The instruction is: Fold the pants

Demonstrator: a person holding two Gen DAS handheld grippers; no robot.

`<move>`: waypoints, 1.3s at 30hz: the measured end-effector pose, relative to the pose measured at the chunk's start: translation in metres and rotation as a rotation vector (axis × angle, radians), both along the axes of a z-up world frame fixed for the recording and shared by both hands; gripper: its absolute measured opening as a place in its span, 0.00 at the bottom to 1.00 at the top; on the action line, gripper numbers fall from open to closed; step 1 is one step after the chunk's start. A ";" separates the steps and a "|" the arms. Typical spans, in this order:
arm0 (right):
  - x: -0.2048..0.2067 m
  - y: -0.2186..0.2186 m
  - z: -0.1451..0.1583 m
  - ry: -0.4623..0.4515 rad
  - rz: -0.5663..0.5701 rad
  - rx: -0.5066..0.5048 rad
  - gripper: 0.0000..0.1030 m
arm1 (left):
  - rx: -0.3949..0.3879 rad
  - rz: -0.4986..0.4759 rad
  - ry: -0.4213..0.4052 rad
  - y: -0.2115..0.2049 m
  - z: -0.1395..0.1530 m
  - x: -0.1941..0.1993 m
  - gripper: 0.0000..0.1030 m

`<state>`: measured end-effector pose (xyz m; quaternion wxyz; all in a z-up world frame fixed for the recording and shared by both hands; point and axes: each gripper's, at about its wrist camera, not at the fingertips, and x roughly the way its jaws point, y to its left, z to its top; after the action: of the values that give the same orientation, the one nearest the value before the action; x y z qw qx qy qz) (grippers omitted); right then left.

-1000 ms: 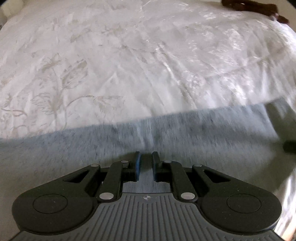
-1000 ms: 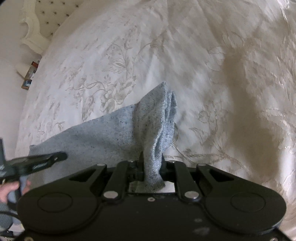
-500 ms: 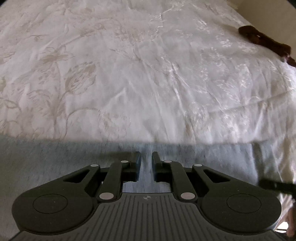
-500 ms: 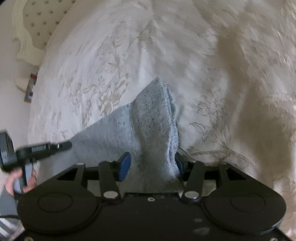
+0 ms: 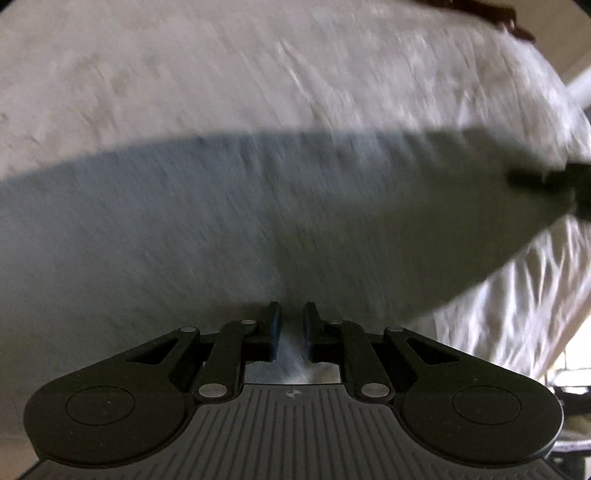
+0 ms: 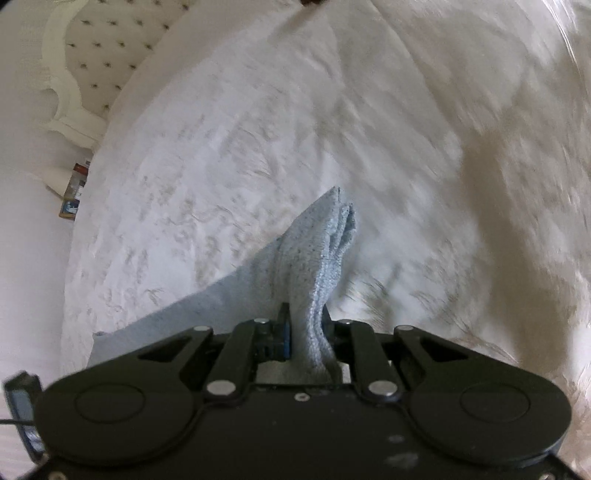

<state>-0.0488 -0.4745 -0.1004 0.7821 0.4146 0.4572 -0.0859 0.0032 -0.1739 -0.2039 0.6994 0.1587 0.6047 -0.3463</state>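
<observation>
Bed [image 6: 258,155] fills both views: white cover with a pale floral weave, wrinkled, blurred by motion in the left wrist view. Brownish shadow on the cover to the right of the right gripper. Tufted cream headboard [image 6: 92,55] with a scalloped white frame sits far up-left of the right gripper; white wall below it. Small coloured boxes [image 6: 74,192] stand in the gap between bed edge and wall, left of the gripper; too small to read. Dark brown item [image 5: 480,11] on the cover at the far top right of the left view, kind unclear.

Pants [image 5: 258,229]: grey-blue speckled knit, stretched in a wide band straight ahead of the left gripper, spanning nearly the whole frame over the cover. In the right view the cloth [image 6: 321,266] rises as a bunched, layered ridge ahead of the fingers, and a flat sheet trails off down-left.

Left gripper [image 5: 291,332]: jaws nearly together, pinching a thin edge of the pants.

Right gripper [image 6: 304,332]: jaws closing, already clamped on the bunched fold, cloth running between the pads and out the back.
</observation>
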 end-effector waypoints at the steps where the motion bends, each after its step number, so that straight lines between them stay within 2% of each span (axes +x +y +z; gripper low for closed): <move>1: 0.002 0.002 0.005 -0.005 0.001 -0.010 0.14 | 0.014 -0.015 0.008 -0.002 -0.008 -0.001 0.12; 4: 0.008 0.010 0.023 -0.020 0.000 -0.034 0.14 | 0.015 -0.021 0.013 -0.003 -0.012 0.002 0.12; 7: 0.017 0.025 0.045 -0.039 0.002 -0.076 0.14 | -0.058 0.004 0.006 0.010 0.004 0.012 0.12; 11: 0.032 0.055 0.083 -0.094 0.016 -0.123 0.14 | -0.105 0.045 -0.036 0.047 0.023 0.031 0.12; 17: 0.063 0.145 0.148 -0.201 0.096 -0.171 0.14 | -0.128 0.178 -0.041 0.134 0.035 0.073 0.12; 21: 0.086 0.223 0.166 -0.253 0.183 -0.154 0.14 | -0.120 0.266 -0.048 0.196 0.039 0.096 0.13; 24: 0.107 0.285 0.155 -0.243 0.268 -0.146 0.14 | -0.105 0.310 -0.048 0.234 0.039 0.110 0.13; 29: 0.135 0.385 0.097 -0.158 0.375 -0.137 0.14 | -0.084 0.324 -0.053 0.286 0.039 0.127 0.12; 33: 0.147 0.439 0.053 -0.068 0.458 -0.241 0.15 | -0.082 0.325 -0.058 0.303 0.039 0.135 0.12; 35: 0.148 0.455 0.038 -0.036 0.501 -0.282 0.24 | -0.091 0.322 -0.067 0.307 0.040 0.137 0.12; 37: 0.146 0.465 0.034 -0.046 0.533 -0.287 0.49 | -0.104 0.316 -0.079 0.310 0.045 0.139 0.12; 39: 0.142 0.468 0.044 -0.101 0.541 -0.250 0.53 | -0.120 0.311 -0.088 0.309 0.049 0.139 0.12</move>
<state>0.0935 -0.0067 -0.0562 0.8434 0.1818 0.4974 0.0909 0.1421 0.1347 -0.1549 0.7785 0.0362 0.5691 -0.2624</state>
